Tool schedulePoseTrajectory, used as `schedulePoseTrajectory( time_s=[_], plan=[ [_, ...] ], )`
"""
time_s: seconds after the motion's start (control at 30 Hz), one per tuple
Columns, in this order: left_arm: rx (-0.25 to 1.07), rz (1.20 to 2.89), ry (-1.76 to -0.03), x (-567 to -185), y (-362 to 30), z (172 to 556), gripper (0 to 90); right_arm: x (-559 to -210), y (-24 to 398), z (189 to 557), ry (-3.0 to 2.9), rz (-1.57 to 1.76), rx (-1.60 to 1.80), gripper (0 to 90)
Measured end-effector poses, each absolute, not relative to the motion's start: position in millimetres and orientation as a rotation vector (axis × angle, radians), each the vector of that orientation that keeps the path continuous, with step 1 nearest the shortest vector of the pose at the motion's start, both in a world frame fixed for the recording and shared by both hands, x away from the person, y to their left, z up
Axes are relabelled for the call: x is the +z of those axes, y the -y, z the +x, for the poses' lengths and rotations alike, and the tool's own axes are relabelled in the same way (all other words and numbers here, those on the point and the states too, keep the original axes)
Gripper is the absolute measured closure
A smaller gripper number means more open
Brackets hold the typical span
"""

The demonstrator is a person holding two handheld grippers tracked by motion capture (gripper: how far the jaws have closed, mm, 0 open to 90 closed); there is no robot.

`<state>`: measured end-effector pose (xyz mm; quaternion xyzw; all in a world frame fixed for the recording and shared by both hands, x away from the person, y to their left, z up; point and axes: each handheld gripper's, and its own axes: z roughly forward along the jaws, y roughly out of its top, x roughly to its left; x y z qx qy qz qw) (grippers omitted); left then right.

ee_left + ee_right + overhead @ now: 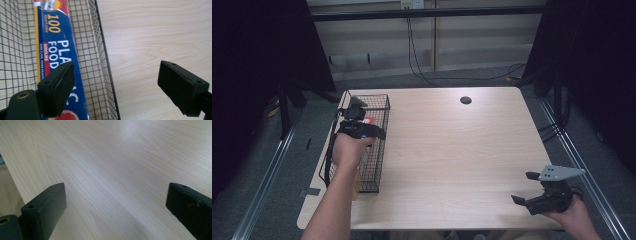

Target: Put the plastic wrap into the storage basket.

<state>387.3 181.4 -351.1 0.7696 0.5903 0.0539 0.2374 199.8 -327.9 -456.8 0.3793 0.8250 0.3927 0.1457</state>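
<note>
A black wire basket [379, 150] stands along the table's left side. Inside it lies a long blue box of plastic food wrap [58, 45], lengthwise on the mesh floor. My left gripper [357, 117] hovers over the basket with its jaws wide apart; in the left gripper view [122, 90] one jaw hangs above the blue box and the other above bare table beyond the basket's wall [102, 52], with nothing gripped. My right gripper [527, 187] rests near the table's front right corner, open, with only wood grain between its jaws [116, 207].
The light wooden table [452, 150] has a dark round cable hole [465, 100] near its far edge. Black curtains hang at both sides, and cables run along the wall behind. Metal rails line the floor left and right of the table.
</note>
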Motion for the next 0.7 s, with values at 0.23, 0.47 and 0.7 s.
schedulePoseTrajectory(
  time_s=[0.23, 0.47, 0.7],
  plan=[
    [0.136, 2.118, -1.576, -347.4, -177.5, 380.7, 14.5, -456.8, 328.2, 200.0, -2.376, 1.09, 1.131, 3.1],
    [0.124, 2.109, -1.55, -344.0, -174.3, 372.2, 15.1, -456.7, 327.8, 199.9, -2.375, 1.096, 1.131, 3.1],
    [0.095, 2.136, -1.498, -346.1, -163.0, 365.6, 15.1, -456.6, 327.0, 200.3, -2.375, 1.096, 1.139, 3.1]
  ],
)
